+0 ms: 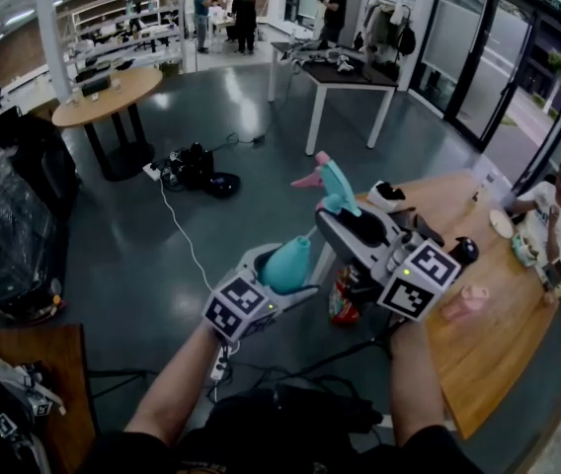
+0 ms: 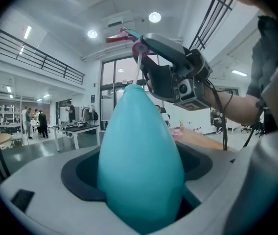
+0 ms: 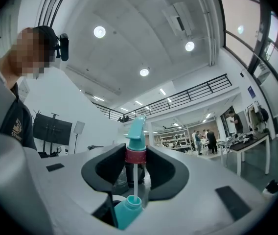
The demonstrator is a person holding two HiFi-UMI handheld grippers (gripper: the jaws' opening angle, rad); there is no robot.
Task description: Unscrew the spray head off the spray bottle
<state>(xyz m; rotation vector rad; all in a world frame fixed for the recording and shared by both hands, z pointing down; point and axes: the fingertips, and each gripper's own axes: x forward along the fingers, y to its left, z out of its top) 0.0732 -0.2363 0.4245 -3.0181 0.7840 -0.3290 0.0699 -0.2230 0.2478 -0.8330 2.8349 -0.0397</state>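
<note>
bottle (image 1: 287, 265) teal | spray head (image 3: 135, 131) teal – collar (image 3: 135, 154) dark pink, trigger (image 1: 310, 178) pink, tube (image 3: 135, 177) white | left gripper (image 2: 140, 155), right gripper (image 3: 136, 156) grey, pads (image 3: 104, 170) black, cubes (image 1: 236, 309) black-and-white squares | table (image 1: 478, 354) light brown wood | floor (image 1: 261, 117) dark blue-grey

There were two grippers, the left gripper (image 1: 284, 273) and the right gripper (image 1: 343, 212); one bottle (image 1: 288, 259); one spray head (image 1: 332, 186); one pink cup (image 1: 465, 302); one seated person (image 1: 555, 210) at the right.

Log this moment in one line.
left gripper: shut on bottle | right gripper: shut on spray head | neck: uncapped | dip tube: in bottle
</note>
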